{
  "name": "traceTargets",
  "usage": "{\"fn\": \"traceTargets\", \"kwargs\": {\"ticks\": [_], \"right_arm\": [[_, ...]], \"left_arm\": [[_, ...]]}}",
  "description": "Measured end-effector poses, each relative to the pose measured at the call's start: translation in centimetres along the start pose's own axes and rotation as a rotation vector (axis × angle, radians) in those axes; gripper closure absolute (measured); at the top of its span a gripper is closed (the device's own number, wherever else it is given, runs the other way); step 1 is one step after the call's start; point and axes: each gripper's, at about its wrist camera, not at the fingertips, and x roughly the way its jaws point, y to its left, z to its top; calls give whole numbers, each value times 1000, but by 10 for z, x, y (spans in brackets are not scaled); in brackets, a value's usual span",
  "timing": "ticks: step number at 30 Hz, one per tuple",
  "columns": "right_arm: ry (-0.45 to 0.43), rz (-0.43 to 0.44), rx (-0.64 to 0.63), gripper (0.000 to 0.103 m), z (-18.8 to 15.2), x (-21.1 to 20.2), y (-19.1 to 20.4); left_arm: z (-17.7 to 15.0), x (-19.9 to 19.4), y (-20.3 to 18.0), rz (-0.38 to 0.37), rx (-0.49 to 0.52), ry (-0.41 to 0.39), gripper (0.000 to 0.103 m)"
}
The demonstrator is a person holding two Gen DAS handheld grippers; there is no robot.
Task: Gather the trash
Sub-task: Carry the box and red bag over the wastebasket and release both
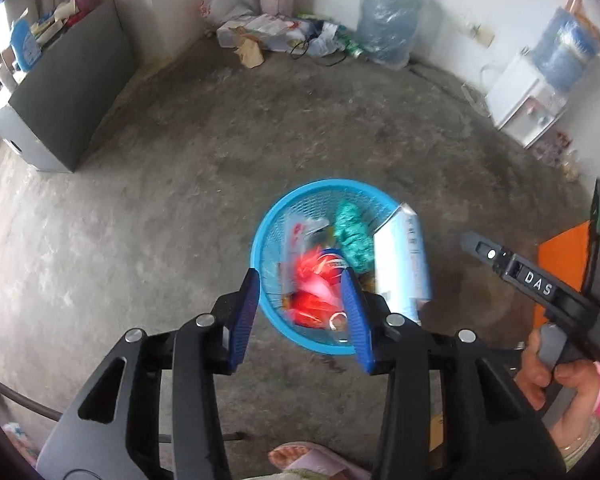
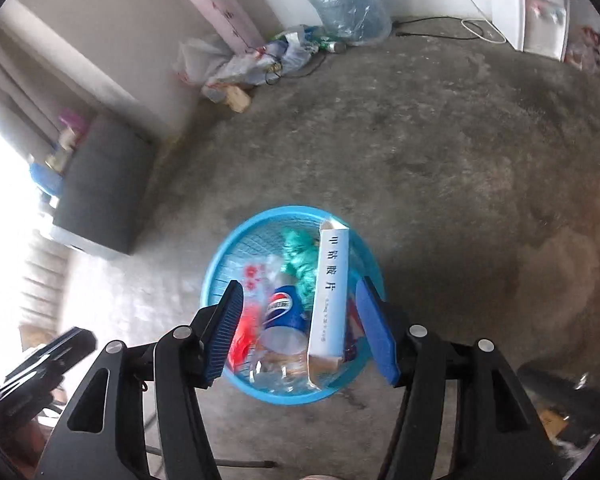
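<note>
One blue basket, one white carton, one Pepsi bottle

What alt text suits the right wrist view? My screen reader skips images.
A blue basket on a concrete floor holds a white box, a cola bottle, green plastic and red wrappers. The right gripper hangs open above it, holding nothing.

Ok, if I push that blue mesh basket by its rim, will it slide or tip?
Probably slides: the blue mesh basket sits flat on rough concrete and looks like light plastic. It may tip toward the tall white carton leaning on one side. The thin mesh wall likely flexes under the fingers.
</note>
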Motion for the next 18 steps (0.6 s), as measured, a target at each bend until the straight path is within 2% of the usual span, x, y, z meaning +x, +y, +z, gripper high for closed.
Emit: {"fn": "traceTargets", "kwargs": {"ticks": [5, 9, 12, 18], "right_arm": [[-34, 24, -4, 45, -17, -25, 2], [-66, 82, -62, 45, -36, -56, 26], [-93, 125, -110, 36, -49, -85, 49], [-120, 205, -283, 26, -88, -134, 105]], "left_arm": [[-5, -33, 2, 1, 8, -43, 64], [-15, -92, 10, -17, -1, -130, 63], [-31, -136, 18, -3, 0, -199, 55], [-81, -226, 46, 62, -55, -340, 38]]}}
